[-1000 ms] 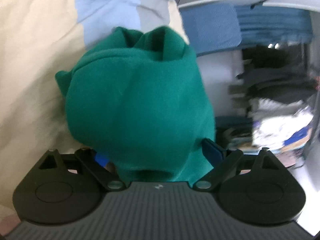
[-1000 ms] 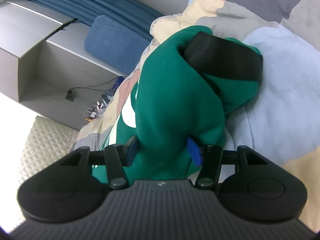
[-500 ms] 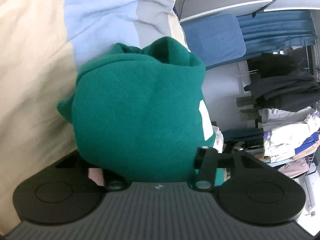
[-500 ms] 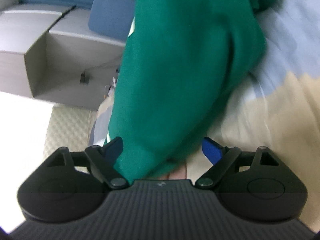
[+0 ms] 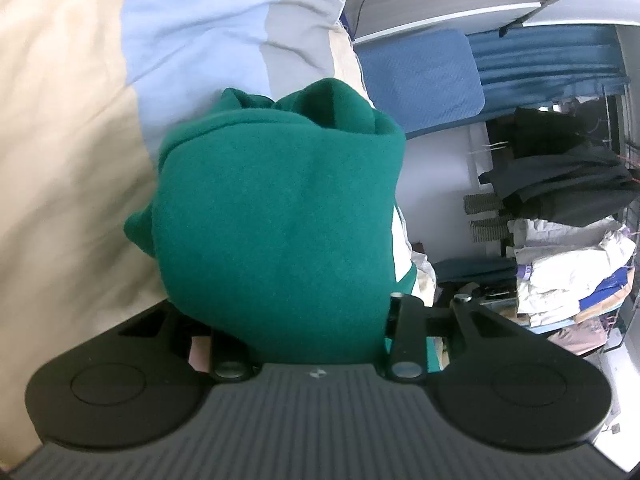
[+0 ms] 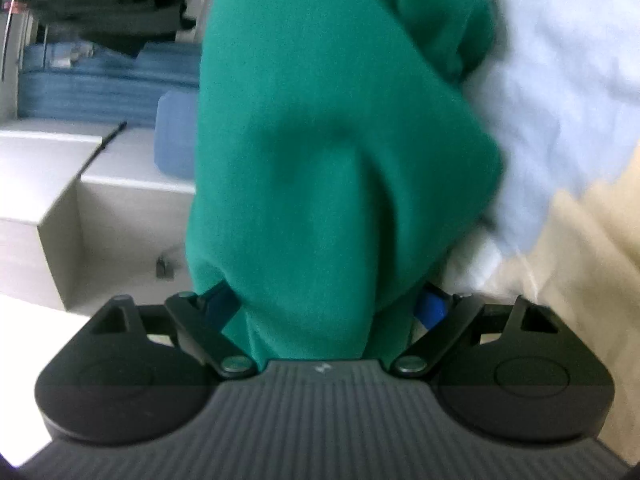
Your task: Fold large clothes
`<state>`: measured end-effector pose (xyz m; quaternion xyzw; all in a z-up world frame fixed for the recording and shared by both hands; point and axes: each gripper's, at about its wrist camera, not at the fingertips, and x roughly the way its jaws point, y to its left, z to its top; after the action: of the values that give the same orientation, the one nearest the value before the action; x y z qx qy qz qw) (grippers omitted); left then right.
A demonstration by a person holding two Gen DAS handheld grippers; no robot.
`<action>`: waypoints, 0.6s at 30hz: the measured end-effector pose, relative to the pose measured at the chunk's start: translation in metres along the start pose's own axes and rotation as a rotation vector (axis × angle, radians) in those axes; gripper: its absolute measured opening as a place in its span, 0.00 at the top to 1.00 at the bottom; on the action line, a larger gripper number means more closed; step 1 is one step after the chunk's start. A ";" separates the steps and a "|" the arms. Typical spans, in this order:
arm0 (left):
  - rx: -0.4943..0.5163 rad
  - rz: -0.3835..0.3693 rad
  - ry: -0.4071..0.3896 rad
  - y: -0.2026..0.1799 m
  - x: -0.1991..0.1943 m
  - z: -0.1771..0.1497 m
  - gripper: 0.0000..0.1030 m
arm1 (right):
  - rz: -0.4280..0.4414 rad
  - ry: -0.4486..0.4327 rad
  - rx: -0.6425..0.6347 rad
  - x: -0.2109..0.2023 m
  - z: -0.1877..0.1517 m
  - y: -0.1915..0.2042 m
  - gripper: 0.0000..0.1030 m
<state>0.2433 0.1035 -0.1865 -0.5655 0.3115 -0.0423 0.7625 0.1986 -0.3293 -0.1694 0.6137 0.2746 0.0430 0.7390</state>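
Green sweatshirt sits bunched in a thick bundle on the patchwork bed cover, its near end draped over both grippers; a white print patch shows along its right edge in the left wrist view. Same garment fills the middle of the right wrist view, blurred.

Left gripper — jaws closing, the bundle between them. Right-hand linkage stands nearly upright against the cloth; the left finger is buried under fabric, so whether the pads already press on it I cannot tell.

Right gripper — jaws opening, splayed wide. One blue pad shows just beside the fabric; cloth lies between the fingers but seems loose, not pinched.

Step in hand, as judged: re-gripping mid-fold. One hand takes hold while the other lets go; the garment is gathered, not laid flat, so the fold looks far from finished.

Next move calls for: a firm left pinch on an edge or hem rather than on the whole wad, then the right gripper clearing the cloth and finding a second edge, so the sweatshirt can be spread on the cover before any crease is made. Background clutter — blue cushion, heaped clothes — stays well apart.
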 end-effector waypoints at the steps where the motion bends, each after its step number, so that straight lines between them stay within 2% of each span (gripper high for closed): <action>1: 0.000 -0.004 0.001 0.000 0.000 0.000 0.57 | 0.000 -0.015 -0.012 0.000 0.005 0.002 0.12; 3: 0.009 -0.014 0.003 -0.001 0.000 0.000 0.57 | -0.018 -0.037 -0.054 0.004 0.011 0.005 0.11; 8: 0.016 -0.022 0.005 -0.001 0.002 -0.001 0.57 | 0.001 -0.037 0.001 0.017 0.019 0.004 0.09; 10: 0.021 -0.020 0.006 0.000 0.003 0.000 0.55 | -0.018 -0.019 -0.036 0.023 0.019 0.002 0.03; 13: 0.030 -0.022 0.009 -0.001 0.004 0.000 0.47 | -0.037 0.004 -0.069 0.037 0.021 0.001 0.00; 15: 0.030 -0.020 0.011 -0.001 0.006 0.000 0.37 | -0.051 0.012 -0.103 0.043 0.019 0.005 0.00; 18: 0.027 -0.015 0.020 0.002 0.012 0.001 0.30 | -0.037 0.027 -0.159 0.052 0.017 0.008 0.00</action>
<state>0.2529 0.1001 -0.1930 -0.5570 0.3140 -0.0581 0.7667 0.2524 -0.3222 -0.1789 0.5473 0.2915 0.0589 0.7823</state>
